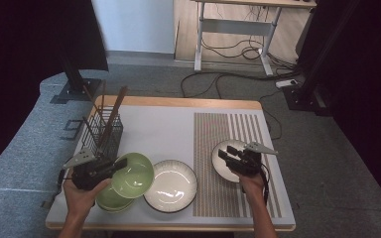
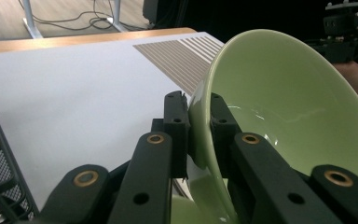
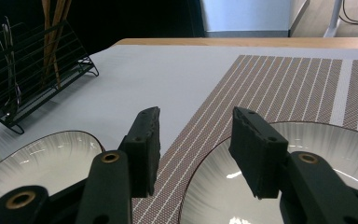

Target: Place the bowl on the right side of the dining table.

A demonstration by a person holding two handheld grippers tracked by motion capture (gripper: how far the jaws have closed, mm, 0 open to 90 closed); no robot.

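The left gripper point(image 1: 115, 167) was clamped on the rim of a green bowl point(image 1: 133, 174), one jaw inside the wall and one outside, as the left gripper view showed point(image 2: 198, 135). The bowl point(image 2: 289, 116) was tilted, its mouth turned toward the white plate point(image 1: 170, 185), and it hung just above a second green bowl point(image 1: 110, 201) that sat on the table point(image 1: 154, 129) left of that plate. Behind the held bowl, farther left of the plate, stood a wire rack point(image 1: 102, 130) with chopsticks point(image 1: 115, 111) upright in it.

The right gripper point(image 1: 226, 152) hovered over a second white plate point(image 1: 222, 166) on the striped mat point(image 1: 228, 134), right of the first plate. Its jaws stood partly open with nothing between them point(image 3: 193, 149); below them lay the near rim of that plate point(image 3: 223, 186) and the mat's point(image 3: 279, 84) edge.
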